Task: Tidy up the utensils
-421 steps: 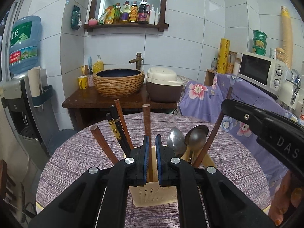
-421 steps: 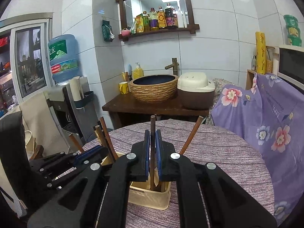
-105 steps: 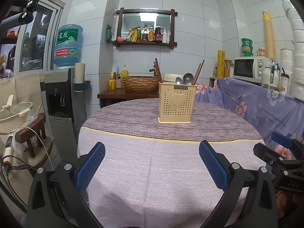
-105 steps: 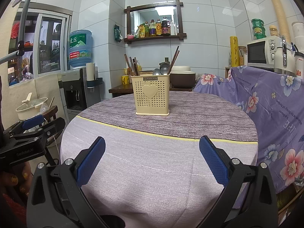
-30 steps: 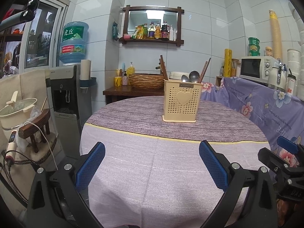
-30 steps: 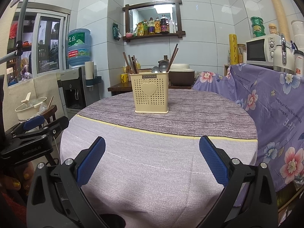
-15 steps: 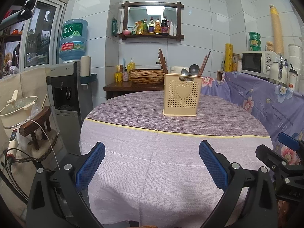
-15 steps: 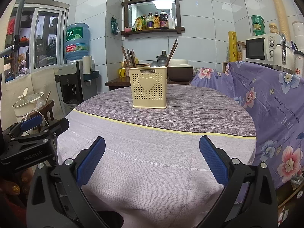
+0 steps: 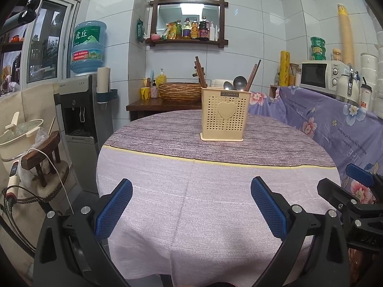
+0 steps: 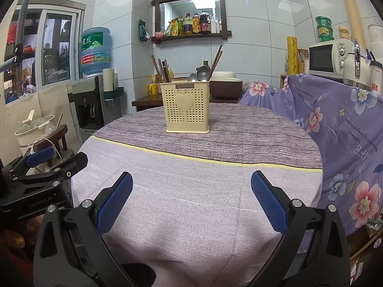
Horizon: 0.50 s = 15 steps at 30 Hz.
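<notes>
Left wrist view: holder (image 9: 223,116) with chopsticks (image 9: 200,71) and spoons (image 9: 235,83) stands toward the tabletop's (image 9: 191,191) far edge. Left gripper (image 9: 191,210) and right gripper (image 10: 191,205) gape wide, empty, over the near edge.

The utensil holder (image 9: 223,116) hides the lower ends of chopsticks (image 9: 251,77) and spoons (image 9: 237,83).

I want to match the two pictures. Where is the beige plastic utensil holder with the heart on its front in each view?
Left wrist view: the beige plastic utensil holder stands right of centre, in the upper middle, on the round table.
Right wrist view: the holder stands near the centre, slightly left, upper middle.
Shared landmark: the wooden wall shelf with bottles hangs above and behind it in both views.
</notes>
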Motion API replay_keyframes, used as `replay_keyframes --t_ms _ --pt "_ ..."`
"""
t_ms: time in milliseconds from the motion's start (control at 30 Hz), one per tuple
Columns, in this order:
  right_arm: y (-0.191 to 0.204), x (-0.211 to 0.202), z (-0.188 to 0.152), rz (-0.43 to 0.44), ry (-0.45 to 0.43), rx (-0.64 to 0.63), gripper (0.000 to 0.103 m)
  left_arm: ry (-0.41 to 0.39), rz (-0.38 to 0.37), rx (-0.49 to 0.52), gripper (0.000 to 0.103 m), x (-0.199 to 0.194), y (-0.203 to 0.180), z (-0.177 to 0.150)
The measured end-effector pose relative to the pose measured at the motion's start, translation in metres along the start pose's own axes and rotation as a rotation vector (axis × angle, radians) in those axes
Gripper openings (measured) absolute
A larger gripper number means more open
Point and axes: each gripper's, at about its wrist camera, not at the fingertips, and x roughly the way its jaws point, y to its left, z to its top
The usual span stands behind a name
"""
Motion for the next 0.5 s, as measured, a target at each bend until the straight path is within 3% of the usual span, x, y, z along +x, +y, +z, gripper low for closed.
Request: replay_keyframes --t_ms 500 --pt "-0.0027 0.0021 -0.0016 -0.009 0.023 -0.006 0.097 0.047 0.010 0.001 0.098 0.0052 -0.0021 0.0003"
